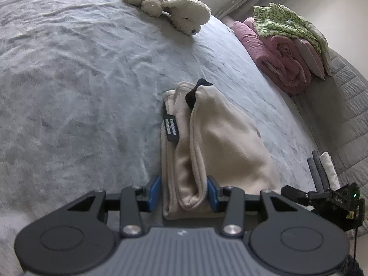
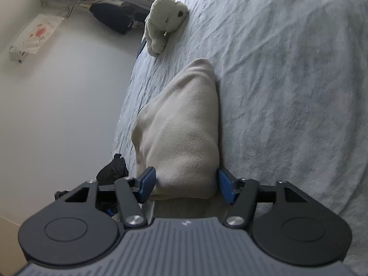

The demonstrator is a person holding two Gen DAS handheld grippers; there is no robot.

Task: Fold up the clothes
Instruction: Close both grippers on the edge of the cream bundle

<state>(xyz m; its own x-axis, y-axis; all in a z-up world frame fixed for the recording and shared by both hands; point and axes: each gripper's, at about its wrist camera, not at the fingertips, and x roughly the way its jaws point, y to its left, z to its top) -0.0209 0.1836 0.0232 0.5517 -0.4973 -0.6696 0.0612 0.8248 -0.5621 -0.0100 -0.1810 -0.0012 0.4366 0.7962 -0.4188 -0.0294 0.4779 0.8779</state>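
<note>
A beige fleece garment lies folded into a long bundle on the grey bed sheet. A black label and a black trim piece show on it. My left gripper is shut on the bundle's near end, its layered edges squeezed between the blue pads. In the right wrist view the same garment rises tent-like from the sheet to my right gripper, which is shut on its thick near end. The right gripper also shows at the left view's lower right.
A white plush toy lies at the far side of the bed. A folded pink quilt with a green patterned cloth on top sits at the right. Grey and white rolls stand by the bed edge. A wall runs alongside.
</note>
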